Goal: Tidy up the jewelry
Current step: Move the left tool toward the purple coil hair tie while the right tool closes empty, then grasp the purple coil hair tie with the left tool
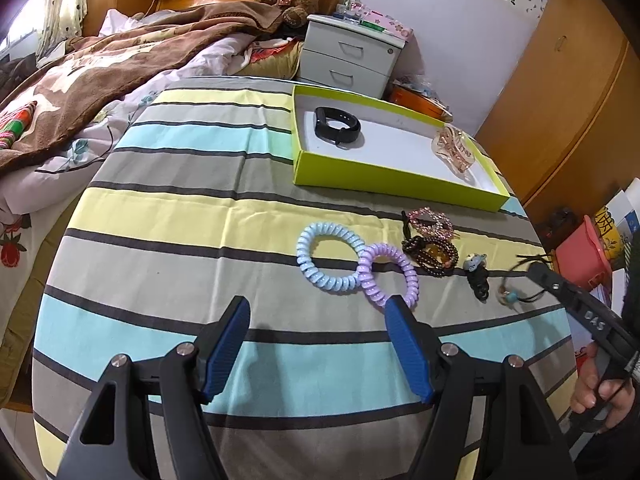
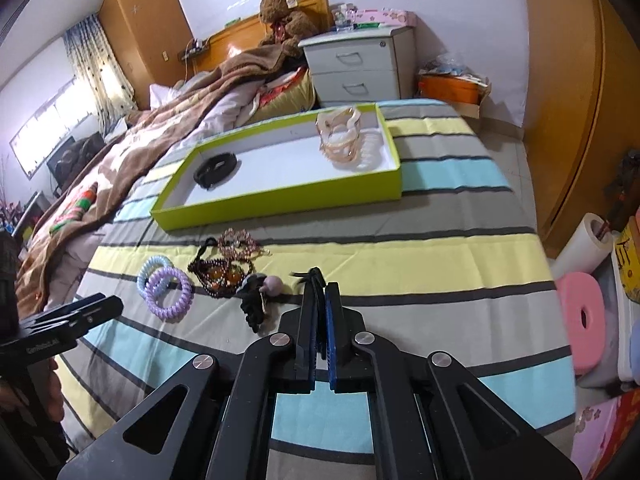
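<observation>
My right gripper (image 2: 320,282) is shut on a thin black cord (image 2: 310,276). In the left wrist view that cord's beads (image 1: 508,294) hang just above the striped cloth under the same gripper (image 1: 538,270). My left gripper (image 1: 318,306) stands open over the cloth with nothing between its fingers; its right fingertip is beside the purple coil tie (image 1: 400,272). A blue coil tie (image 1: 320,268), brown bead bracelet (image 1: 432,254), pink rhinestone clip (image 1: 430,220) and black tie with a grey charm (image 1: 478,276) lie in a row. The green tray (image 1: 384,184) holds a black band (image 1: 338,126) and a claw clip (image 1: 454,148).
The striped table (image 2: 440,264) stands against a bed with a brown blanket (image 2: 180,120). A white nightstand (image 2: 360,64) is behind the tray. A wooden wardrobe (image 1: 568,92) and floor clutter with a pink stool (image 2: 582,320) are on the right.
</observation>
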